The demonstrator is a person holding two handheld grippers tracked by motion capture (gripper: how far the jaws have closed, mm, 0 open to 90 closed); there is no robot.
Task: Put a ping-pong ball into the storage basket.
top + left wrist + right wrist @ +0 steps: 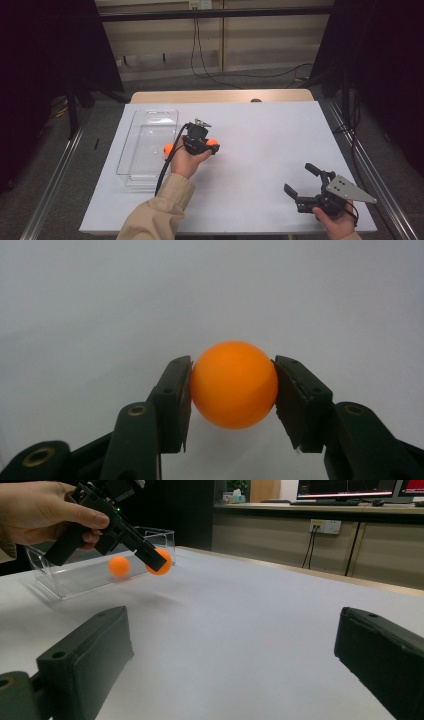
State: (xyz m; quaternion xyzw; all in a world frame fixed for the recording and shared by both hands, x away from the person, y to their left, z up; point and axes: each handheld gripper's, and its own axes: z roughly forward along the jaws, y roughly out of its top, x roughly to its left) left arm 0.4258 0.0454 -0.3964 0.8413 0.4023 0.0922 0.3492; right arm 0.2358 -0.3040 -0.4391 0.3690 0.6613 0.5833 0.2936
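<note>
Item: ball (pixel 233 385), orange, 1 held. Pinched between both pads of the left gripper (pixel 201 144), contact at its widest part, 1 pad on each side; the ball sits at the jaw tips, forward of the hand (pixel 186 160).

Place: raised off the table (pixel 260 150), a little left of its middle, just beside the right wall of the bin (pixel 131 145), which lies along the left edge.

Second ball (pixel 119 566): orange, at the bin; inside or against its near wall, cannot tell.

Right gripper (pixel 305 186): jaws spread wide, nothing between them, near the front right corner, well apart from both balls.

Handling, judged: likely step is carrying the ball to the bin. Keep the squeeze steady, since a smooth sphere slips from flat pads; lift over the wall, lower inside, then release low to stop bouncing.
</note>
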